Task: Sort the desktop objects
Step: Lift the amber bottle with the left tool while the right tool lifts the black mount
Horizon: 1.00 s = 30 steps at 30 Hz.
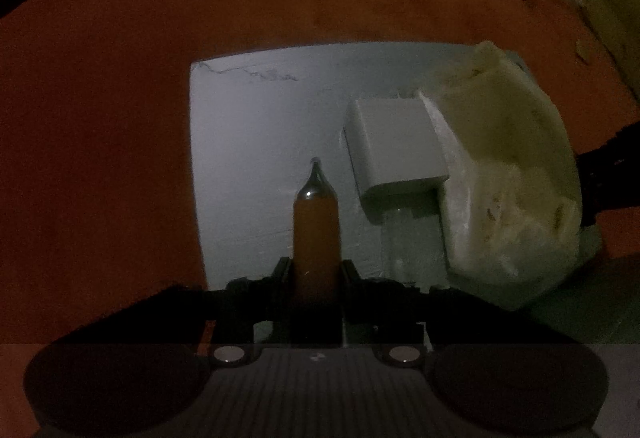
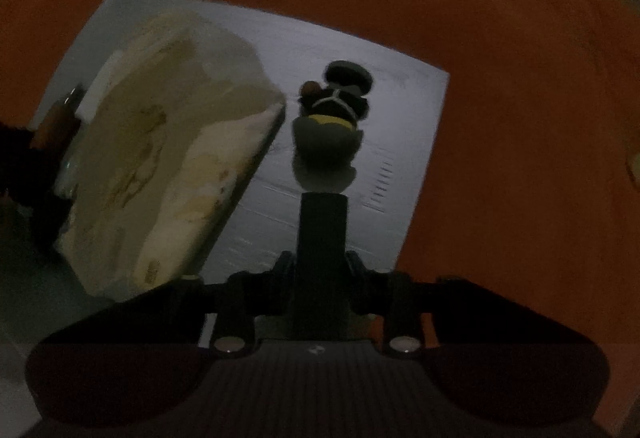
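Note:
In the left wrist view my left gripper (image 1: 315, 270) is shut on an orange pen (image 1: 315, 234), whose silver tip points down at a white sheet (image 1: 256, 142). A white charger block (image 1: 394, 146) lies on the sheet just right of the pen tip. In the right wrist view my right gripper (image 2: 322, 266) is shut on the dark stem of a small figurine (image 2: 330, 134) with a grey body, a yellow band and a black cap. It hangs over the white sheet (image 2: 400, 110).
A crumpled cream plastic bag (image 1: 516, 174) rests on the right side of the sheet, beside the charger; the same bag (image 2: 160, 158) fills the left of the right wrist view. An orange cloth (image 1: 120, 118) covers the table around the sheet. The lighting is dim.

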{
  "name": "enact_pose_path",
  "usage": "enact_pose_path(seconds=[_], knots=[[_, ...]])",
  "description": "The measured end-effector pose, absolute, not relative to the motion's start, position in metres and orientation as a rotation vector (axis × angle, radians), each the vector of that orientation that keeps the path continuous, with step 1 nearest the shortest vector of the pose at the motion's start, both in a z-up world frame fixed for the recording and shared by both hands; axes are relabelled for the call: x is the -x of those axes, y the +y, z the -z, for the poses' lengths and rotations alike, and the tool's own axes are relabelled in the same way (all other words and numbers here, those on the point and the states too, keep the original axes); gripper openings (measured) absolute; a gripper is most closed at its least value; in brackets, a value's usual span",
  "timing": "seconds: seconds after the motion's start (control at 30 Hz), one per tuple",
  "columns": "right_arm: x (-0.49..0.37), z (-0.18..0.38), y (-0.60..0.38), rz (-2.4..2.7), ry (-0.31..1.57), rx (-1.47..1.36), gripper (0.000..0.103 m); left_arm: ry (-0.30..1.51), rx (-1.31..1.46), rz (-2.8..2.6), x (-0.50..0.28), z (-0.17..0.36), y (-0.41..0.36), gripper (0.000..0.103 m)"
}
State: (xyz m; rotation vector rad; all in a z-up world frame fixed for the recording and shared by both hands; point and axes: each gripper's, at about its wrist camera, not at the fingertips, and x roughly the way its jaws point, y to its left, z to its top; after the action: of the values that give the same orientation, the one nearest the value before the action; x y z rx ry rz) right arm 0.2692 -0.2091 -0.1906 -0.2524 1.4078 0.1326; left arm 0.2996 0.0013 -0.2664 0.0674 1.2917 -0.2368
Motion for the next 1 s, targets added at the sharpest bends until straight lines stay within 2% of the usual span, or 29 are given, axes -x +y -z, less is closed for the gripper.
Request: enact_pose_path(seconds=[0.57,1.0], knots=[[-0.259,0.159,-0.208,-0.139,1.351,0.157,0.028,1.267,0.019,0.234,-0.306,0.239,0.018,0.021],[-0.258,0.174,-0.207,-0.127,1.390,0.227,0.029,1.346,-0.084,0.242,-0.310,0.270,0.002,0.021]])
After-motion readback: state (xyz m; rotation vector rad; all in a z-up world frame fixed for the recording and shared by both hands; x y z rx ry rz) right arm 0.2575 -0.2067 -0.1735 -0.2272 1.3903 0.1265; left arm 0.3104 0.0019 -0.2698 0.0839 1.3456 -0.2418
